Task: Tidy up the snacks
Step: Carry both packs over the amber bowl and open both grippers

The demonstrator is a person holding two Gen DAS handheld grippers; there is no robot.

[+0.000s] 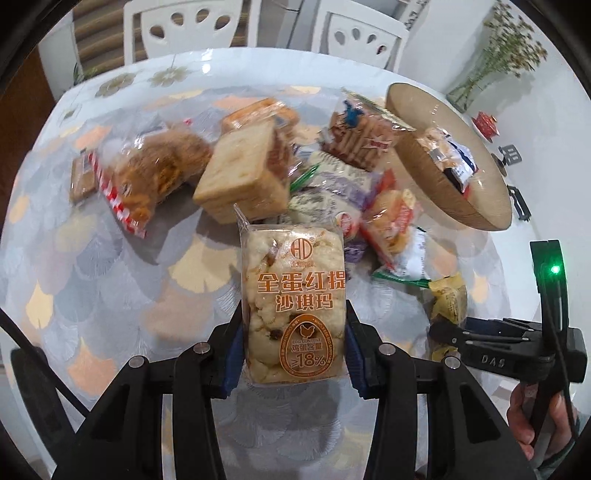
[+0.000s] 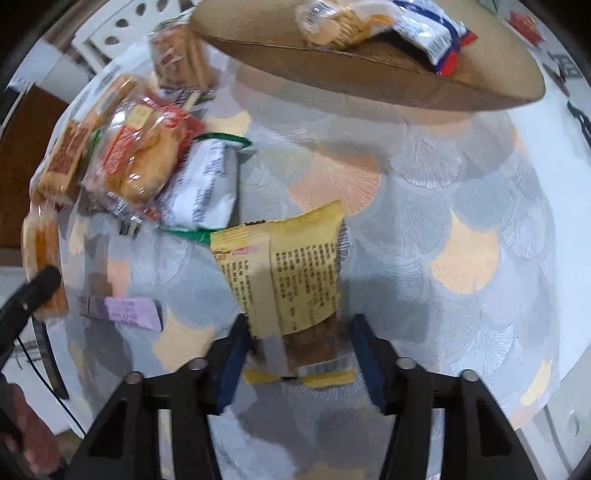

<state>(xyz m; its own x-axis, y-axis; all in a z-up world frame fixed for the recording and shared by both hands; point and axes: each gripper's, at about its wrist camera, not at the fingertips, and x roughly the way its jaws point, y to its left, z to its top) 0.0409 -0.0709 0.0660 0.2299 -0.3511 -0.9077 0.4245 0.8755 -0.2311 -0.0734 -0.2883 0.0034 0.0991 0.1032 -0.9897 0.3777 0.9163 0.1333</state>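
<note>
My left gripper [image 1: 295,354] is shut on a clear sachima packet [image 1: 295,288] with orange print, held upright above the patterned tablecloth [image 1: 110,295]. My right gripper [image 2: 299,347] points down at the table, shut on a yellow packet [image 2: 291,269] whose printed back faces the camera. In the left wrist view that right gripper [image 1: 454,332] shows at the right with the yellow packet [image 1: 448,295] at its tips. A round wooden tray [image 1: 443,192] [image 2: 369,85] stands beyond, with one blue-and-white snack packet [image 1: 448,155] [image 2: 369,22] in it.
A pile of snack packets [image 1: 240,173] [image 2: 140,162] lies mid-table beside the tray. A purple packet [image 2: 125,314] lies apart. White chairs [image 1: 177,26] stand behind the table, and a vase of stems [image 1: 491,62] at the far right. A person's hand [image 1: 532,417] holds the right gripper.
</note>
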